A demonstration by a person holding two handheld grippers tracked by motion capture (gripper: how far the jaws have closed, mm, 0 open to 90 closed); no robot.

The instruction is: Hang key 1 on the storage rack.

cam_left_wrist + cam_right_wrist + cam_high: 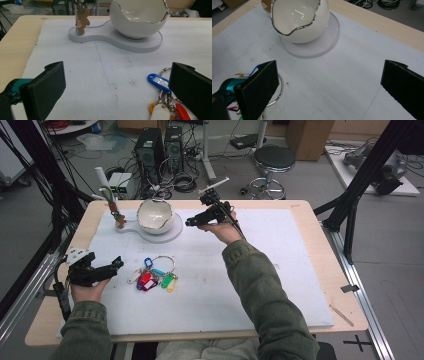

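While both grippers are held wide apart and empty, the keys (155, 275) are seen lying on the mat (280, 270), just right of the left gripper (118, 264). Blank tags are carried; no writing can be read. The right gripper (190, 222) is held beside the bowl (155, 215).
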